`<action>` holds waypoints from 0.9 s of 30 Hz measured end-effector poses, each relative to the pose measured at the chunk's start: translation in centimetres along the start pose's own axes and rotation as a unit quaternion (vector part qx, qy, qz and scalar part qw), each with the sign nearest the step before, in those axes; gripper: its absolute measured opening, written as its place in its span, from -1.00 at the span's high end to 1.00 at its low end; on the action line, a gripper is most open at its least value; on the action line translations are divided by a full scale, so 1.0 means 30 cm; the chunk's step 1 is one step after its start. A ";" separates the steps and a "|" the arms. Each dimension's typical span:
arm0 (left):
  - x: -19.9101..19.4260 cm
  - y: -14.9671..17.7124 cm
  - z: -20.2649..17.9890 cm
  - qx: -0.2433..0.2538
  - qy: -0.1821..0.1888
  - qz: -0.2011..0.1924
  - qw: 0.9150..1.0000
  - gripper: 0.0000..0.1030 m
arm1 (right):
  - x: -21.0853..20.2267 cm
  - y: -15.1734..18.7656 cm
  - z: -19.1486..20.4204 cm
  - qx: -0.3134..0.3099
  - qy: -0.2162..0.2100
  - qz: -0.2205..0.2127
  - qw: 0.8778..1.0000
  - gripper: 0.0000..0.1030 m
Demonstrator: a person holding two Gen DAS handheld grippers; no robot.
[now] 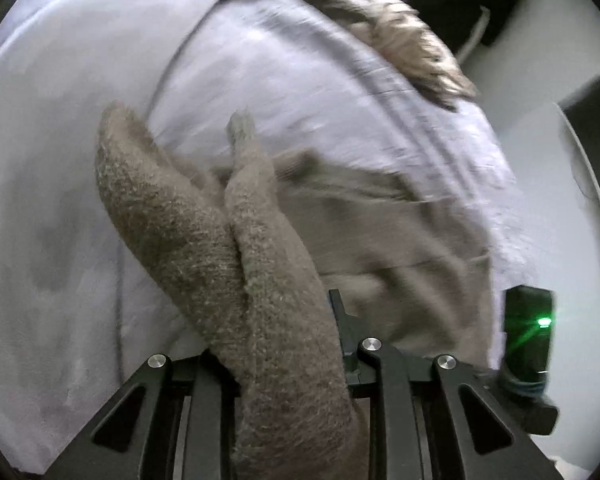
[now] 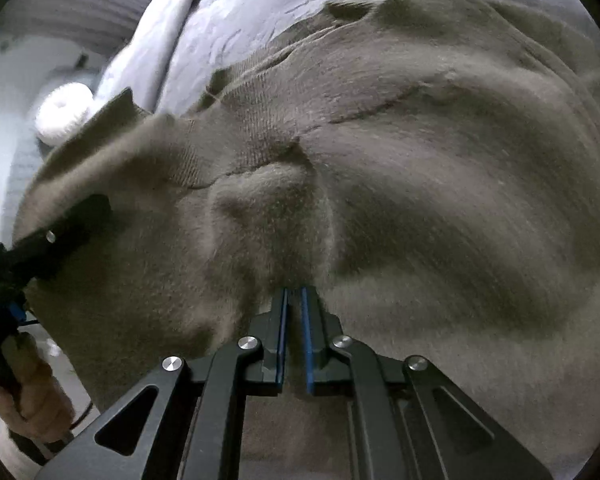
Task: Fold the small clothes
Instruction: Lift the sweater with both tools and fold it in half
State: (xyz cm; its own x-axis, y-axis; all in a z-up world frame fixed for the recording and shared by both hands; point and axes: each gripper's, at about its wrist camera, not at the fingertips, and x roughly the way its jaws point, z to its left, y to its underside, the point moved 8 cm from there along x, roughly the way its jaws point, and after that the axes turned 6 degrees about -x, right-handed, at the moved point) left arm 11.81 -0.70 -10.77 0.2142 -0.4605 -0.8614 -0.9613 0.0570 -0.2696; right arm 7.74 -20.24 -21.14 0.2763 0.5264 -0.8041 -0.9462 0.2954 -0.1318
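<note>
Left gripper [image 1: 288, 320] fingertips buried under fuzzy taupe knit sweater [image 2: 400, 160], bunched between its jaws. Right gripper [image 2: 295, 296] pinched shut on a fold. Sweater lies on wrinkled pale bedsheet [image 1: 260, 60]; edges motion-blurred.

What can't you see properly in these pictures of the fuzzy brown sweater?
- Left wrist view: the left gripper fingertips, wrapped in the brown knit sweater.
- Right wrist view: the right gripper tips, buried in knit.
- Both views: the sweater's full shape, blurred and cut off.
- Left view: dark things at the top edge.
</note>
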 end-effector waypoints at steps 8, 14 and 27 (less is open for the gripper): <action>0.011 -0.030 -0.420 0.126 0.015 -0.010 0.992 0.51 | -0.283 0.071 -0.218 0.079 -0.047 -0.071 0.993 0.80; 0.229 0.079 -0.702 0.223 -0.024 0.034 0.974 0.51 | -0.404 0.147 -0.436 0.141 -0.054 -0.097 0.984 0.80; 0.380 0.252 -0.842 0.316 -0.080 0.035 0.945 -0.02 | -0.314 0.141 -0.473 0.198 -0.114 -0.100 0.968 0.80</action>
State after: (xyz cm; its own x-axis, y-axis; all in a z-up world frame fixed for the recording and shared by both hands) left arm 2.60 -27.91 -11.74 0.2261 -0.2985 -0.9272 -0.6893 0.6236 -0.3689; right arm -1.25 -35.26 -22.34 0.5198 0.5765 -0.6304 -0.7441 0.6680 -0.0027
